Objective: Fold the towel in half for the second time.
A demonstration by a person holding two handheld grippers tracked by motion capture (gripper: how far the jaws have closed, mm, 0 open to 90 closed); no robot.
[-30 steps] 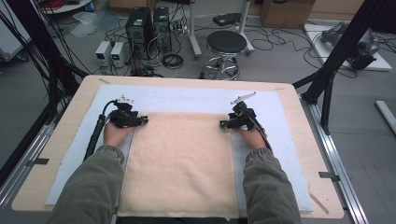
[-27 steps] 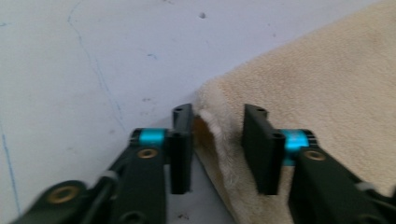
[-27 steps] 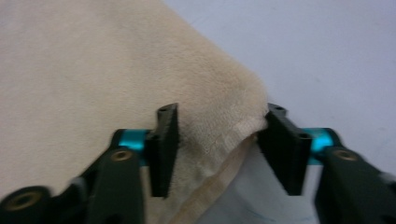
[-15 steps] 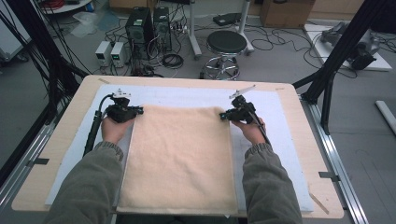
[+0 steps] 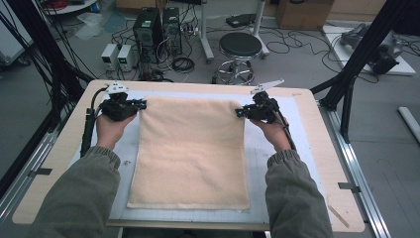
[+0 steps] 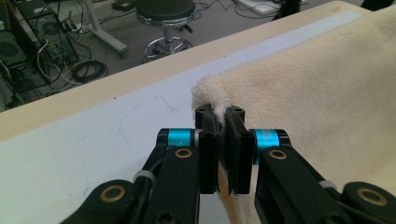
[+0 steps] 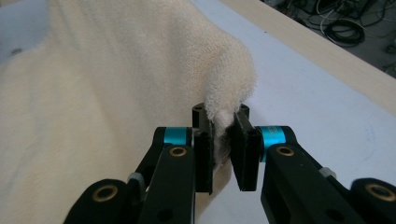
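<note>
Across the pale blue mat [image 5: 307, 148] on the wooden table [image 5: 322, 198] lies a cream terry towel [image 5: 190, 148], its long axis running from the person's side toward the far edge. Its near end rests flat on the mat; its two far corners are raised off it. The left gripper [image 5: 136, 105] is clamped on the far left corner, and the left gripper view shows the pile bunched between the two black jaws [image 6: 223, 116]. The right gripper [image 5: 241, 113] is clamped on the far right corner in the same way, with a fold of cloth pinched between its jaws [image 7: 224, 123]. Both grippers thus sit at the towel's far short edge, level with each other, one at each end of that edge, and the whole body of the cloth extends from them back toward the person. Neither hand is nearer the free end. Judged from this layout, a fold would call for both corners to travel together along the long axis toward the near edge, kept equally high so the far edge stays straight. Beyond the table stand a round black stool [image 5: 240, 47], computer towers [image 5: 158, 25] and loose cables on the floor.
</note>
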